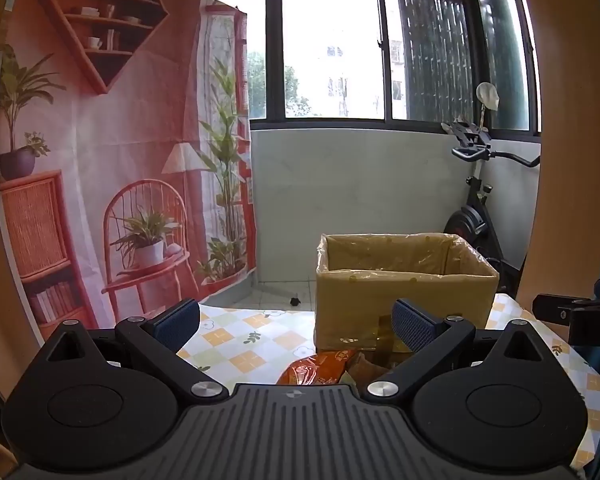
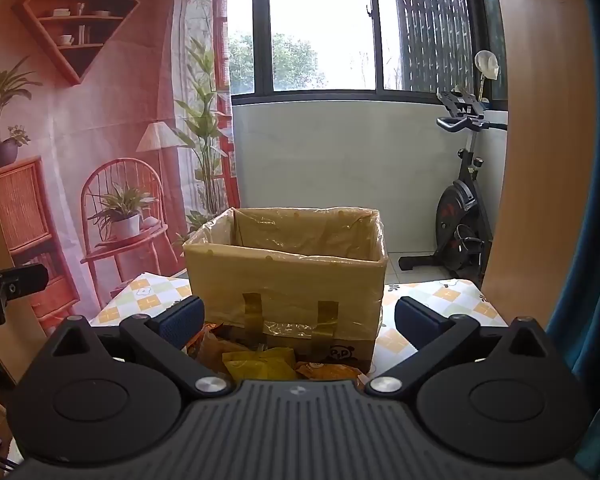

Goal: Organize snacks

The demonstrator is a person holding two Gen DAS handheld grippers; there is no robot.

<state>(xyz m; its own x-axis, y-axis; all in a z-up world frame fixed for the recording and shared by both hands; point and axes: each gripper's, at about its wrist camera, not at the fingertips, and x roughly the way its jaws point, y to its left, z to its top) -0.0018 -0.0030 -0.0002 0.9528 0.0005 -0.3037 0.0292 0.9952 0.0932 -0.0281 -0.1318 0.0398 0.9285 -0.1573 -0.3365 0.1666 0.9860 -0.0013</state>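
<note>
- The left claw (image 1: 296, 326) hovers above the near part of the counter (image 1: 236, 340); its 2 blue-padded fingers (image 1: 178, 322) stand wide apart with nothing between them.
- The right claw (image 2: 300, 320) hangs the same way — both fingers (image 2: 182, 320) spread fully, nothing gripped; the cardboard box (image 2: 284, 280) fills the gap behind them in its own view.
- The cardboard box (image 1: 404, 300) stands upright on the counter (image 2: 452, 300), which wears a checked cloth of yellow and green squares with small flowers; the box is open at the top and lined with a clear plastic bag folded over its rim; 2 strips of tape run down its front face, with a small panda mark near the bottom corner.
- The snack packets lie on the counter just in front of the box, near its base: an orange packet (image 1: 316, 370) shows in the left view; a yellow packet (image 2: 260, 364) shows in the right view, with more orange wrappers on either side of it; each claw's body hides their lower parts.
- No packet is visible inside the box, though its floor is out of sight.
- Part of the other claw's black body juts in at the edge of each view.
- Behind the counter hangs a printed backdrop (image 1: 112, 140) of shelves and plants; an exercise bike (image 2: 460, 208) stands by the window (image 1: 324, 48).
</note>
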